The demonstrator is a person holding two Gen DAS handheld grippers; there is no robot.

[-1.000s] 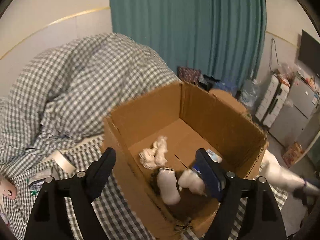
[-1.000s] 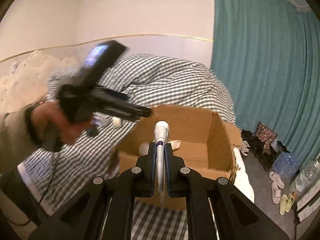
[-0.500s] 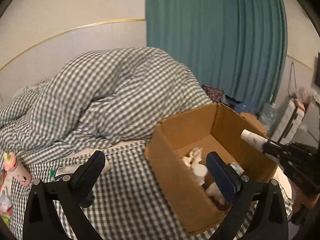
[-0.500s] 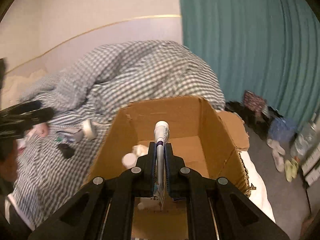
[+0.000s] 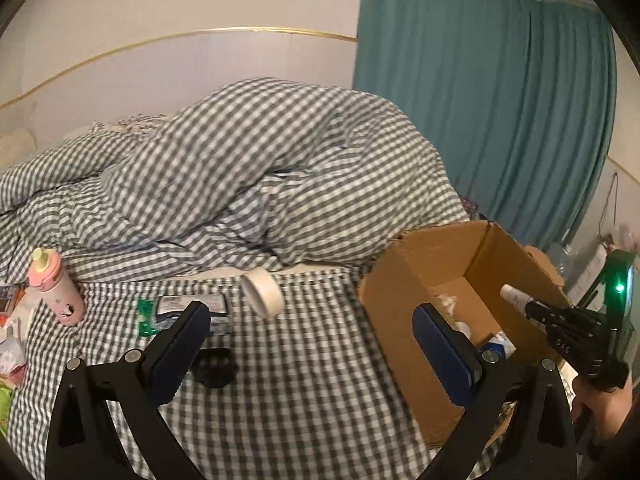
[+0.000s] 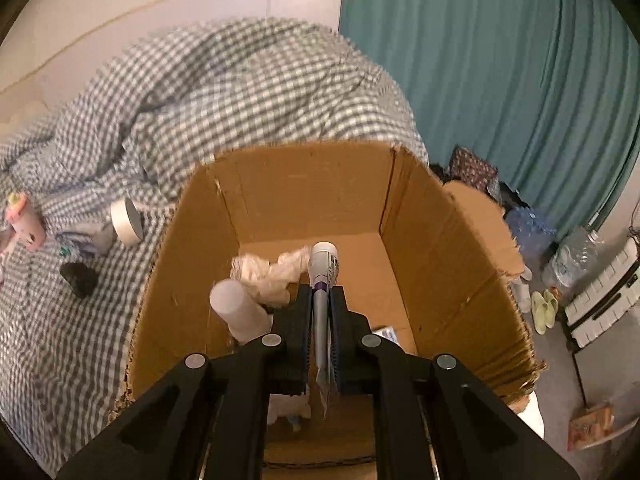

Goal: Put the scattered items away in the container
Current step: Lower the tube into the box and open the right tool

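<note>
Cardboard box (image 6: 304, 196), brown and open-topped, sits on the grey-and-white checked bedsheet (image 5: 304, 364) at the bed's edge beside the teal curtain (image 5: 480, 120). Right gripper (image 6: 322, 320) hangs over the box mouth, its fingers pressed together on a slim white-capped tube with a purple band (image 6: 325, 268); tube tip points down into the box, not touching the floor as far as can be seen. Inside the box: a crumpled pale tissue wad (image 6: 268, 272), a white cylindrical bottle (image 6: 236, 308) leaning near the left wall, a small blue-and-white packet (image 5: 498, 342) near the front.

Left gripper (image 5: 308, 344) is over the bedsheet to the left of the box, fingers spread wide with nothing between them; the jaws have just been opening.

Loose on the sheet, outside the box:
- roll of off-white tape (image 5: 262, 292), standing on edge, near the rumpled checked duvet (image 5: 248, 168)
- flat dark-labelled packet (image 5: 192, 304) with a green wrapper (image 5: 145, 316) just beside it
- small black object (image 5: 216, 366), shape unclear
- pink bottle with a pale yellow-green cap (image 5: 54, 286), upright, far left

Hand (image 5: 600, 408) of the person shows behind the right gripper at the frame's lower right.
</note>
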